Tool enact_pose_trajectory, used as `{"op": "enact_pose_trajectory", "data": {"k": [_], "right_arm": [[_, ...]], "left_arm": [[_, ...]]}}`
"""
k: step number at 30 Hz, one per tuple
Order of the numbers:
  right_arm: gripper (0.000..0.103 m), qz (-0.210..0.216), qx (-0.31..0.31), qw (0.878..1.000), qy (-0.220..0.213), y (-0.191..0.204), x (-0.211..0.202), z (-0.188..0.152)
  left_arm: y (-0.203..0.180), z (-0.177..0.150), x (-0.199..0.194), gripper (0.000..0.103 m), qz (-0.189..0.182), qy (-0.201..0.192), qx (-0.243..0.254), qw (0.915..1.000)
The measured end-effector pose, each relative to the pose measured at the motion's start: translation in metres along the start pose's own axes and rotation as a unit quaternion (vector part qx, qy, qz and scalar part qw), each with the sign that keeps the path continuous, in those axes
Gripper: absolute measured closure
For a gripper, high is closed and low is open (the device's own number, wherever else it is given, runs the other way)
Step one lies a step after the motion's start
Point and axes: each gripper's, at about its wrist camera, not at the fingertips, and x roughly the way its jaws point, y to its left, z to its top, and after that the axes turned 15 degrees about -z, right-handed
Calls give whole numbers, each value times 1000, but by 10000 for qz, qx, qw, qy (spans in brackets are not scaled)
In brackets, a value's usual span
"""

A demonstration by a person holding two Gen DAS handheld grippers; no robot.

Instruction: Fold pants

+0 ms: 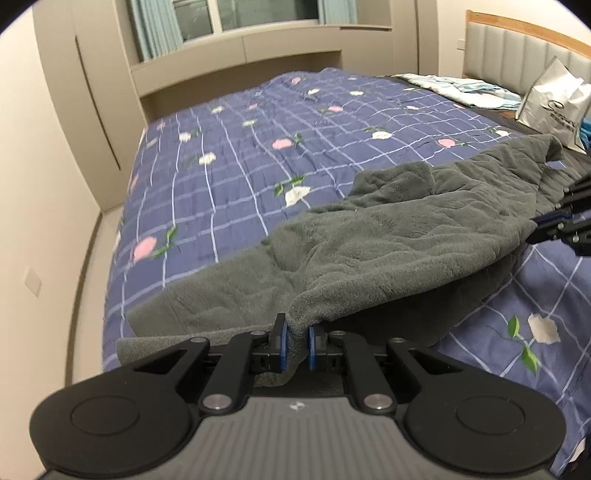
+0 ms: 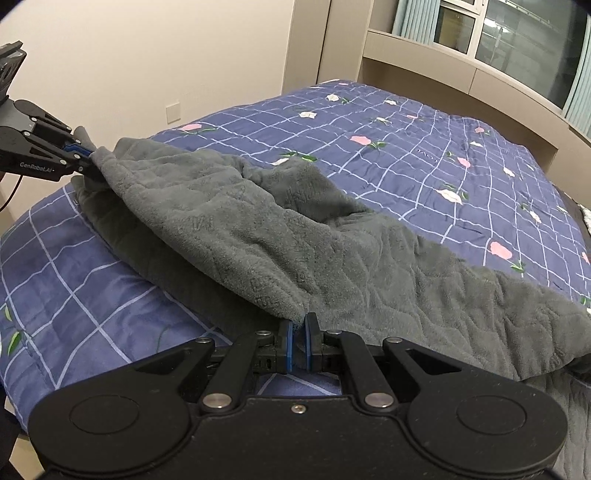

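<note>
Gripping grey pants (image 1: 388, 236) | both jaws clamped | over quilt (image 1: 229, 155)

Even, soft indoor light, no glare. Window (image 2: 517, 33) dark, reflecting. Heavy fisheye bend and black vignette at corners. Quilt (image 1: 240, 177) slightly soft in left view; faint shadow under pants (image 2: 295, 236).
</note>
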Motion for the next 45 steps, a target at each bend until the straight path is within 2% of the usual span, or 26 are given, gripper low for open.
{"op": "enact_pose_trajectory", "data": {"k": [3,10,14,18,20,23,25,26,27,29,34,37,39,42,45], "right_arm": [[97,-6,-75,10000,22,2,-1,-4],[97,-35,-3,9998,221,11,18,-19],[97,-37,109,9998,185,10,18,-22],[97,-118,88,9999,60,12,10,-22],[94,-161,45,9998,88,15,11,-23],[87,-145,132,9995,230,16,18,-31],[80,-97,301,9991,293,13,20,-37],[70,-71,425,9987,284,9,20,-40],[64,-45,558,9981,254,5,18,-44],[36,-6,863,9961,187,-7,13,-50],[4,-16,1789,9838,-101,-55,-4,-68],[1,-261,2268,9734,-197,-96,-10,-81],[1,-483,2574,9649,-183,-126,-10,-89],[1,-727,3177,9454,-79,-176,-8,-104],[0,-792,3737,9241,-74,-222,-6,-119]], "left_arm": [[-6,-12,0,92,67,-73,247,9996],[-22,-48,24,93,358,-156,125,9992],[-25,-48,22,93,495,-252,347,9979],[-32,-43,12,93,750,-372,819,9931],[-32,-44,17,93,724,-243,890,9931],[-28,-48,28,91,548,-53,707,9960],[-28,-50,28,85,546,-121,541,9970],[-27,-49,26,80,513,-140,436,9976],[-26,-48,24,64,464,-160,309,9983],[-23,-45,19,46,315,-257,29,9992],[-31,-25,19,20,242,-416,-468,9977],[-44,-6,27,12,256,-502,-552,9969],[-59,7,35,1,153,-642,-529,9964],[-90,26,48,1,-63,-834,-312,9960],[-123,46,68,1,-359,-919,-106,9951]]}}
